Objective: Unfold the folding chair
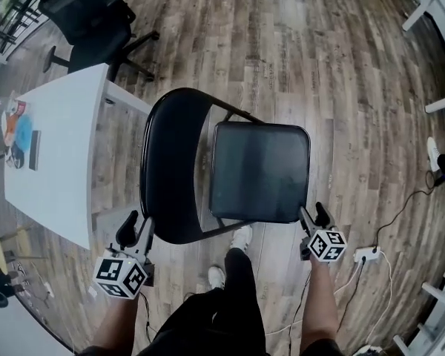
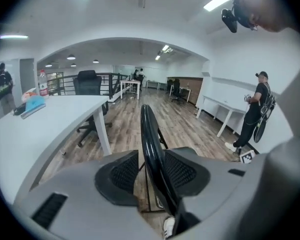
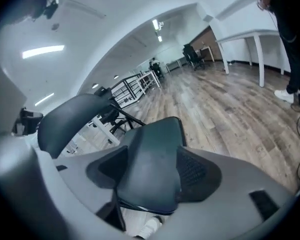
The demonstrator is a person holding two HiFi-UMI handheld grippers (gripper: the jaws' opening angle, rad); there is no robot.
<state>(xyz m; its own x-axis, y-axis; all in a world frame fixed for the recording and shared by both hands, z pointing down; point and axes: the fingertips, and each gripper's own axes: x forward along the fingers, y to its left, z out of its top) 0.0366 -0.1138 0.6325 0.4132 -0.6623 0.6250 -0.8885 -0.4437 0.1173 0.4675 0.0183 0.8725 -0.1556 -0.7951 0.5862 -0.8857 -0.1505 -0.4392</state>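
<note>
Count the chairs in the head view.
2. The folding chair stands opened in the middle of the view; a black office chair is at the top left, beyond the white table. More may be out of frame.

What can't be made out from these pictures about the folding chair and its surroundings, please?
Legs of the black metal folding chair: head view, hidden under its seat and backrest.
Hold of the right gripper: right gripper view, the seat overlaps both pads, so contact is unclear.
Colourful items on the white table: head view, too small to identify.
</note>
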